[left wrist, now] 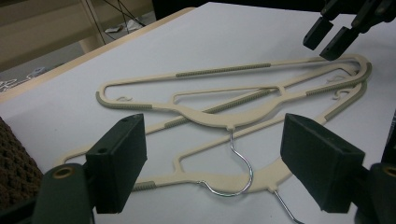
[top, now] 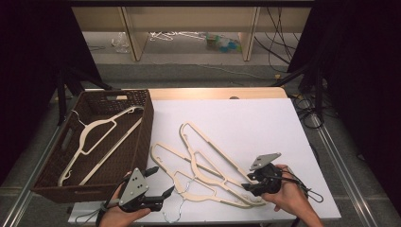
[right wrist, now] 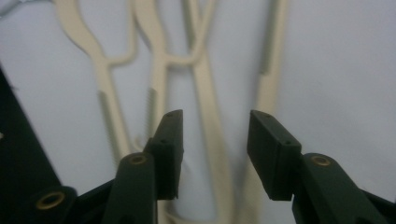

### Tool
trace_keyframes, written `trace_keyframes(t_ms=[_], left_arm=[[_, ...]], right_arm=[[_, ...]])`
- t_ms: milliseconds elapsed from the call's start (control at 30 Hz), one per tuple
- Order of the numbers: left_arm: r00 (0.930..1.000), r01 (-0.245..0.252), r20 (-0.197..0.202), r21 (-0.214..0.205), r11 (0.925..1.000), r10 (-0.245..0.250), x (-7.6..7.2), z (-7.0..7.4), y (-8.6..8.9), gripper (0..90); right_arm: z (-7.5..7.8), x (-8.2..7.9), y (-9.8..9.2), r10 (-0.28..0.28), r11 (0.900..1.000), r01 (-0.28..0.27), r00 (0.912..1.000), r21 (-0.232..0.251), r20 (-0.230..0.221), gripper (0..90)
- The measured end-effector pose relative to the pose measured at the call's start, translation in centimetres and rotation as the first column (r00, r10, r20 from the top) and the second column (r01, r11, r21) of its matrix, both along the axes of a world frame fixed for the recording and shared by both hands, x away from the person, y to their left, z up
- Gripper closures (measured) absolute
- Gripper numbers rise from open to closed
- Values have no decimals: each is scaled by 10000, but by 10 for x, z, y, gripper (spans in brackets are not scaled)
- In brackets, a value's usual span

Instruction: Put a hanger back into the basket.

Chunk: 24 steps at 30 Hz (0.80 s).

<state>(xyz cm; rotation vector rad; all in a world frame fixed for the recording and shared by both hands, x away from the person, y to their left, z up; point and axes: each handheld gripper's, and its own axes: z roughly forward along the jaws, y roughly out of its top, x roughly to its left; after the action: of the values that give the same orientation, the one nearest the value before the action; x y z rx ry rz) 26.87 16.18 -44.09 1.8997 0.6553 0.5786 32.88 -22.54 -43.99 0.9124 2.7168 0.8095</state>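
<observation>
A: Since both grippers sit at the near edge of the table, status? Left gripper first.

B: Jaws wide apart, gripping nothing. It faces the stacked hangers, hook ends toward it, probably lining up on a neck.

A: Right gripper?

B: Jaws parted roughly halfway, empty, hovering over the hangers' far shoulder end, near the near right corner. An arm of a hanger runs between the jaws in the right gripper view. Looks like a two-point lift setup.

A: Where does it go?

B: My guess is the wicker basket at the left edge; one hanger already lies in it.

A: Surface, room?

B: White board on a wooden table. Beyond the far edge: grey floor, wooden shelf legs, loose cables, black curtains on both sides.
</observation>
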Motion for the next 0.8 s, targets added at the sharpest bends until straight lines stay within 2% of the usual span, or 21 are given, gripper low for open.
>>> trace_keyframes(t_ms=[67, 100, 133, 200, 233, 367, 400, 500, 567, 700, 800], left_arm=[[10000, 36, -20, -86, 10000, -36, 0, 0, -1, 226], [10000, 40, -39, -9, 10000, -40, -1, 0, -1, 225], [10000, 40, -39, -9, 10000, -40, -1, 0, -1, 225], [10000, 49, -2, 14, 10000, -49, 0, 0, 0, 225], [10000, 35, -11, -4, 10000, -35, 0, 0, 0, 225], [10000, 90, 4, -33, 10000, -90, 0, -1, -1, 225], [10000, 47, 12, 72, 10000, -47, 0, 0, 0, 225], [10000, 22, -18, 36, 10000, -22, 0, -1, -1, 225], [10000, 65, -35, 66, 10000, -65, 0, -1, -1, 225], [9999, 123, 14, 218, 9997, -123, 1, -1, 0, 225], [9999, 48, -99, 106, 9999, -47, 0, -1, -1, 225]], right_arm=[[-1, -4, 12, 75, 9992, -67, 9997, 390, -216, 533], [-8, -6, 23, 348, 9986, -341, 9992, 392, -180, 534], [-8, -6, 23, 348, 9986, -341, 9992, 392, -180, 534], [-13, -8, 32, 550, 9982, -544, 9982, 250, -254, 537], [-18, -7, 38, 629, 9980, -632, 9971, -50, -437, 549], [-23, -6, 44, 593, 9975, -615, 9964, -346, -611, 578], [-25, -5, 45, 655, 9969, -679, 9960, -386, -604, 591], [-28, -6, 49, 689, 9961, -719, 9959, -511, -578, 639], [-28, -4, 49, 640, 9957, -677, 9963, -637, -578, 701], [-27, -3, 50, 514, 9957, -564, 9964, -742, -669, 717], [-27, -3, 53, 498, 9945, -553, 9968, -890, -624, 709]])
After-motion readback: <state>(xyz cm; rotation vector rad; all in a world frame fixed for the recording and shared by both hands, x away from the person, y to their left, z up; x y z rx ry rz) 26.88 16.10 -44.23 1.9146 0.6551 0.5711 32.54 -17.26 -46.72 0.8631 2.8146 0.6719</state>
